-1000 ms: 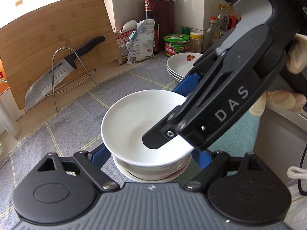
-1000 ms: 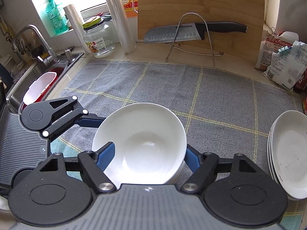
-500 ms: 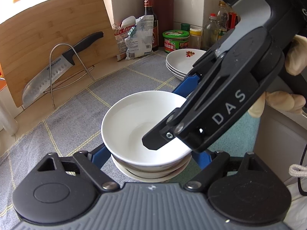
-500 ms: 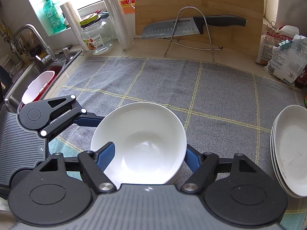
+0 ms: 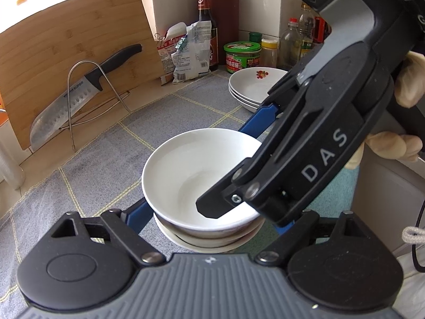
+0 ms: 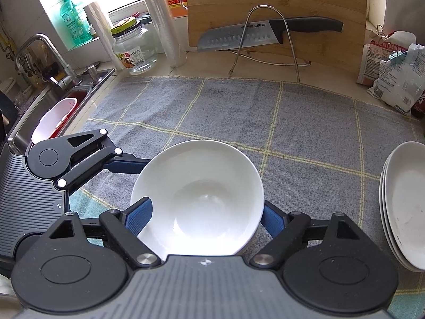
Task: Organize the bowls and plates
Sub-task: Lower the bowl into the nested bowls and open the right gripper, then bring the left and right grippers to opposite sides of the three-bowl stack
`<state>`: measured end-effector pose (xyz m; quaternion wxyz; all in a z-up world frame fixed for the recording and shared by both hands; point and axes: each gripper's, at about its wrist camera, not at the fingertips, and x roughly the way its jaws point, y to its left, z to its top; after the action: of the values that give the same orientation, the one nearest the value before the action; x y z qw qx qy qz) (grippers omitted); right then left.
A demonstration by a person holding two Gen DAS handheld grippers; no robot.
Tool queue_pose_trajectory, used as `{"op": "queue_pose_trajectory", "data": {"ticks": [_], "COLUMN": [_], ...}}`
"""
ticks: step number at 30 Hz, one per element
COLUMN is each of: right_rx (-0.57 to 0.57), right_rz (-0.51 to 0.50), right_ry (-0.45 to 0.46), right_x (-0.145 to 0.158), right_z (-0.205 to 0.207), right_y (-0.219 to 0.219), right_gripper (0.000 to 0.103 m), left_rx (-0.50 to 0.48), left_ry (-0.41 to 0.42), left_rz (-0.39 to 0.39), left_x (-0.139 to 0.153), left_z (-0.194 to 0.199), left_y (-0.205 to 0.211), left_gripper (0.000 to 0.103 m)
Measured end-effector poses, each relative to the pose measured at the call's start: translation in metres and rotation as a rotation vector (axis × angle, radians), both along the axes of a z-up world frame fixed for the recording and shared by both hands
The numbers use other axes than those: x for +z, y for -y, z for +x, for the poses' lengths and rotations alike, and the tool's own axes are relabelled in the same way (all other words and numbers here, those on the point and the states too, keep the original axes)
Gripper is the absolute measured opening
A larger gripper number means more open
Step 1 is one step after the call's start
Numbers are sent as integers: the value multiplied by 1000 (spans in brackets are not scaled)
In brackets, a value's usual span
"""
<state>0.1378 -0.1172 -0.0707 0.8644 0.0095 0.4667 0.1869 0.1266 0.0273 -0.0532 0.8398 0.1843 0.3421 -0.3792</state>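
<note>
Kitchen surface [image 6: 164, 65], pale stone, spread with a grey checked towel [image 6: 225, 111]; sink [image 6: 39, 111] at its left end.

Item: top bowl [image 6: 198, 199], white glazed ceramic, empty, seated upright on a stack of bowls [image 5: 209, 236] near the towel's front edge. Judged rigid, fairly heavy, slick under the pads, breakable on a knock. Best hold judged to be across the rim wall, one pad inside and one outside; a squeeze across the full width is likely to slip.

Right hand-held gripper [image 6: 199, 216]: jaws just opened, now parted, left pad over the bowl's inner wall, right pad outside its rim; no clamp on the bowl.

Left hand-held gripper [image 5: 209, 219]: jaws wide, straddling the stack low down, pads just beside the lower bowls; contact cannot be told.

Stack of plates [image 6: 403, 204]: three or so shallow white plates, nested, well apart to the right; topmost with a small red motif, otherwise empty.

Further out:
- red basin [image 6: 55, 118] in the sink, a white vessel inside it.
- glass jar [image 6: 134, 49], lidded, apparently empty.
- cutting board [image 6: 276, 8] leaning on the wall, knife [image 6: 268, 36] on a wire stand before it.
- food bags [image 6: 393, 74], bottles and tins at the back right.
</note>
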Motion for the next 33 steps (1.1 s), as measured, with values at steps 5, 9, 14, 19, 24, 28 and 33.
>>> {"op": "queue_pose_trajectory", "data": {"ticks": [5,9,14,19,24,28,33], "right_rx": [6,9,14,17,14,-7,-39], "right_rz": [-11,-16,-26,-30,-37,-42,-48], "right_ry": [1,8,26,58,78,99,109], "right_x": [-2,-1,1,6,7,9,9], "right_z": [-1,-2,-6,-11,-19,-28,-40], "right_y": [-2,-3,-3,-2,-1,-1,-3], "right_gripper": [99,100,101,101,102,103,103], "left_rx": [-7,-13,-28,-40,-48,-56,-78], "left_ry": [1,4,18,36,34,11,-19], "left_rz": [-1,-1,-5,-18,-18,-5,-2], "left_x": [0,0,2,7,9,4,-4], "left_z": [-1,-2,-5,-6,-8,-7,-8], "left_y": [-2,-3,-8,-15,-23,-30,-37], "left_gripper": [92,92,92,95,95,95,95]}}
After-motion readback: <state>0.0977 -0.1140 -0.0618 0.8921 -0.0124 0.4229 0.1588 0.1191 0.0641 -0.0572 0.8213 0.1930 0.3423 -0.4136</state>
